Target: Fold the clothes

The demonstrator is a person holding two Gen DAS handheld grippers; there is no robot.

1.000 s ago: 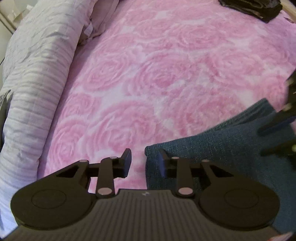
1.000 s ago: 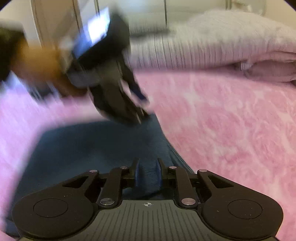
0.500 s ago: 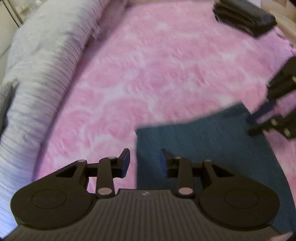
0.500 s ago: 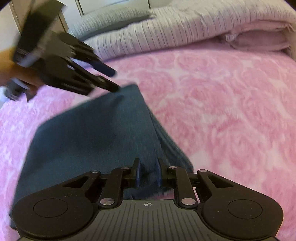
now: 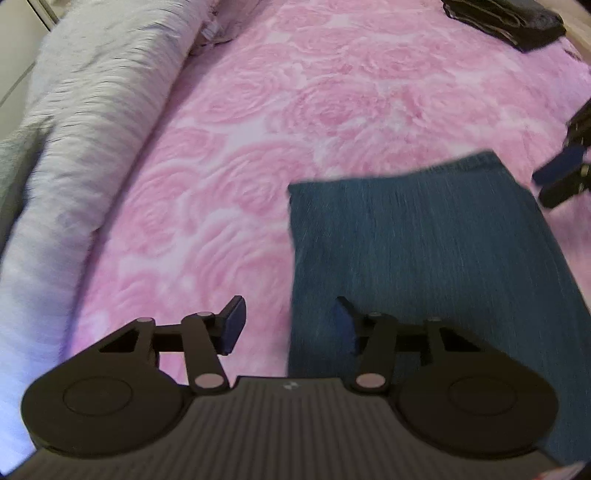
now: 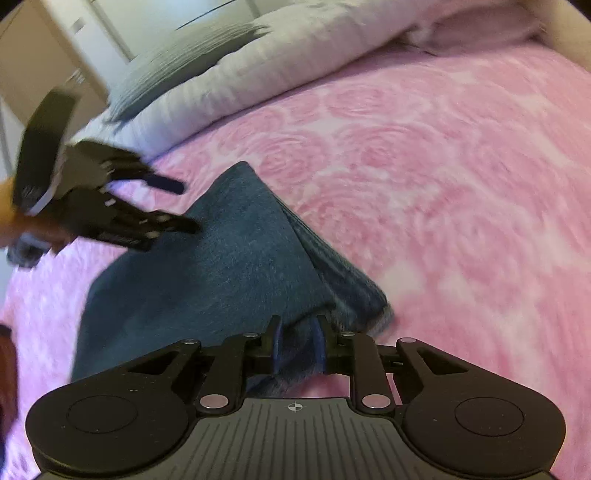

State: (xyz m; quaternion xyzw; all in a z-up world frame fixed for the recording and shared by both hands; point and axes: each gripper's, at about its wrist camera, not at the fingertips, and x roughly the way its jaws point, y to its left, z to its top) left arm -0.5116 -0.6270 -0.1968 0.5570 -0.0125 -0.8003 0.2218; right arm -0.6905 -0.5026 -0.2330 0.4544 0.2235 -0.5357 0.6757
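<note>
A folded dark blue garment [image 5: 417,254] lies flat on the pink rose-patterned bedspread [image 5: 295,110]. My left gripper [image 5: 290,325] is open and empty, hovering above the garment's near left edge. In the right wrist view the garment [image 6: 207,273] shows layered folds. My right gripper [image 6: 298,345] has its jaws narrowly apart around a corner of the garment; the cloth sits between the pads. The left gripper [image 6: 184,206] appears there, open above the garment's far corner. The right gripper [image 5: 561,177] shows at the right edge of the left wrist view.
A rolled white-grey duvet [image 5: 85,122] runs along the left side of the bed, also seen in the right wrist view [image 6: 258,66]. A stack of dark folded clothes [image 5: 506,18] lies at the far right corner. White cupboards [image 6: 110,33] stand behind.
My left gripper let go of the garment's corner, opened wider and pulled back above it. The garment now lies flat. My right gripper stays at its corner.
</note>
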